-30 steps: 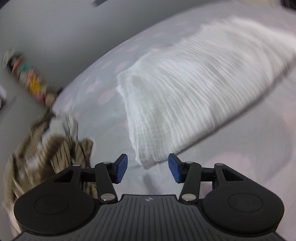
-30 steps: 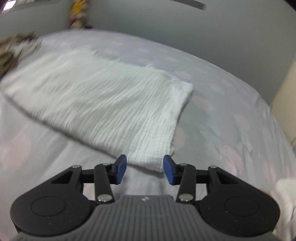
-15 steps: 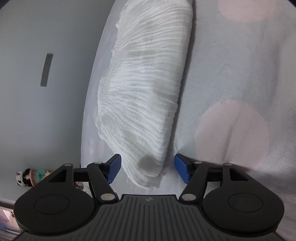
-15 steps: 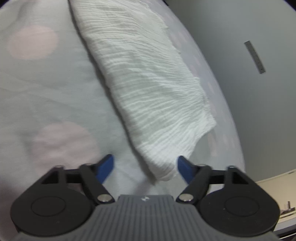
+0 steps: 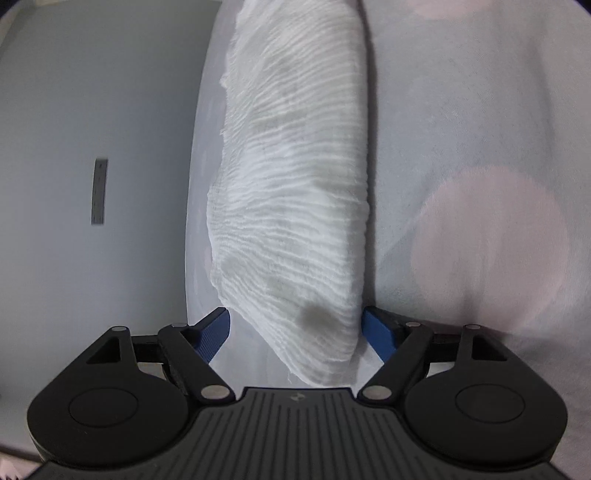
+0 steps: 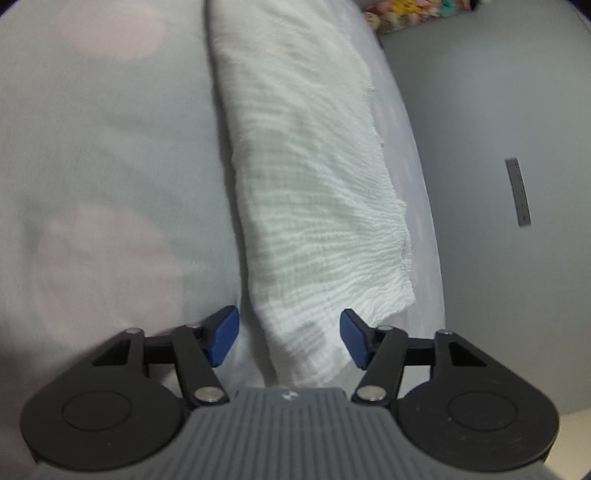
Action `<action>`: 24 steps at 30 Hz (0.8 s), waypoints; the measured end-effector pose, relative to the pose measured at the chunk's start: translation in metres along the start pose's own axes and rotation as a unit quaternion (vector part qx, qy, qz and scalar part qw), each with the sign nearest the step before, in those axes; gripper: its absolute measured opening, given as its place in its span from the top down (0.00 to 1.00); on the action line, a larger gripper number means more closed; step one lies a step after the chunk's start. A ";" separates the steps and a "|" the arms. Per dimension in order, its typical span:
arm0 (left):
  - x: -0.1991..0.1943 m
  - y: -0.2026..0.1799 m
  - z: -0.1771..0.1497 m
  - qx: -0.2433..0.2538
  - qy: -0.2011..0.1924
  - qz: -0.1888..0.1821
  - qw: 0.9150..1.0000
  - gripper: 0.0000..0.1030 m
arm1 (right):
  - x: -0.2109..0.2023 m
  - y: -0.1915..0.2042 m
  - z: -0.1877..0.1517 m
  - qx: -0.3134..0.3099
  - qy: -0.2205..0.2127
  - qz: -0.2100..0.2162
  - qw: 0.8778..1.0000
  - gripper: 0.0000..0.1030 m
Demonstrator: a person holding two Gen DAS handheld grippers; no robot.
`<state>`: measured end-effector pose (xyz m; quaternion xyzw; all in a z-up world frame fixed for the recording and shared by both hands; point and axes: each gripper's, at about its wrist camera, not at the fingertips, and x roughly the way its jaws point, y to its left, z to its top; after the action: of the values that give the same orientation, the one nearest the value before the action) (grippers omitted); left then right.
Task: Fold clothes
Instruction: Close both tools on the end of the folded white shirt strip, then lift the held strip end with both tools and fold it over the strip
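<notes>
A white crinkled cloth (image 5: 295, 177) lies folded into a long strip on a pale grey bed sheet (image 5: 480, 129) with pink dots. My left gripper (image 5: 295, 332) sits low over one end of the strip. Its jaws are opening, the cloth's corner lies between the blue pads, and the left pad (image 5: 216, 334) stands off the fabric. In the right wrist view the cloth (image 6: 306, 184) runs away from my right gripper (image 6: 288, 338). Its jaws are closing around the other end, and the pads do not press on it.
The bed's edge runs close beside the cloth, with a grey surface beyond it carrying a dark strip (image 5: 99, 192) (image 6: 519, 192). A row of colourful toys (image 6: 417, 11) shows at the top of the right wrist view. Open sheet lies on the cloth's other side.
Both grippers rolled about a quarter turn and sank, so each end of the cloth now lies between the fingers. The left jaws spread wider; the right jaws spread, then narrowed.
</notes>
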<state>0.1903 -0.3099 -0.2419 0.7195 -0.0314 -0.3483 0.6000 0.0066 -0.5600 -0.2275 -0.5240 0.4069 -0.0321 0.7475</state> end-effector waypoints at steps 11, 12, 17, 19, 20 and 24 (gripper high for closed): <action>0.020 -0.010 0.025 0.003 0.022 0.026 0.999 0.90 | 0.027 0.007 0.011 -0.023 -0.002 -0.033 0.999 0.86; 0.020 -0.004 0.024 -0.008 0.026 0.018 0.999 0.92 | 0.026 0.004 0.010 -0.016 -0.001 -0.035 0.999 0.89; 0.014 0.034 0.017 -0.052 0.030 -0.014 0.998 0.98 | 0.014 -0.023 0.008 0.011 -0.011 -0.054 0.998 0.94; 0.007 0.050 0.016 -0.056 0.025 -0.019 0.998 0.98 | 0.004 -0.039 0.010 0.022 -0.027 -0.045 0.998 0.94; 0.003 0.057 0.015 -0.057 0.022 -0.021 0.998 0.98 | -0.001 -0.046 0.011 0.026 -0.032 -0.038 0.998 0.95; -0.014 0.082 0.008 -0.056 0.015 -0.029 0.998 0.98 | -0.020 -0.072 0.013 0.038 -0.030 -0.022 0.999 0.97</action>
<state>0.2056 -0.3332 -0.1630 0.6907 0.0178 -0.3555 0.6295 0.0288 -0.5729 -0.1563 -0.5051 0.3709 -0.0479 0.7778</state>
